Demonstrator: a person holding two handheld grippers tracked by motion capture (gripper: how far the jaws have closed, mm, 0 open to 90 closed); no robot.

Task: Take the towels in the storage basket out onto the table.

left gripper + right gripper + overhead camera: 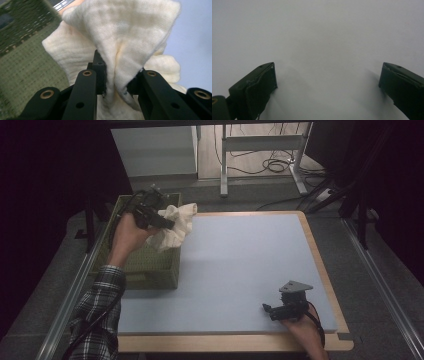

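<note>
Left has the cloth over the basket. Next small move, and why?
Probably carry the cream cloth rightward onto the blue mat. The left gripper is pinched on a fold, the cloth hangs at the green basket's right rim, and the right gripper rests open on the mat.

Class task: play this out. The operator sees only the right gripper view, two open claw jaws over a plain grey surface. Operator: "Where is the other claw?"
Observer: The left claw is up over a green basket at the table's far left.
Operator: Is it holding something?
Observer: Yes, it is shut on a cream cloth, bunched between its jaws.
Operator: And where am I on the table?
Observer: Your right claw sits low at the near right corner of the blue mat.
</note>
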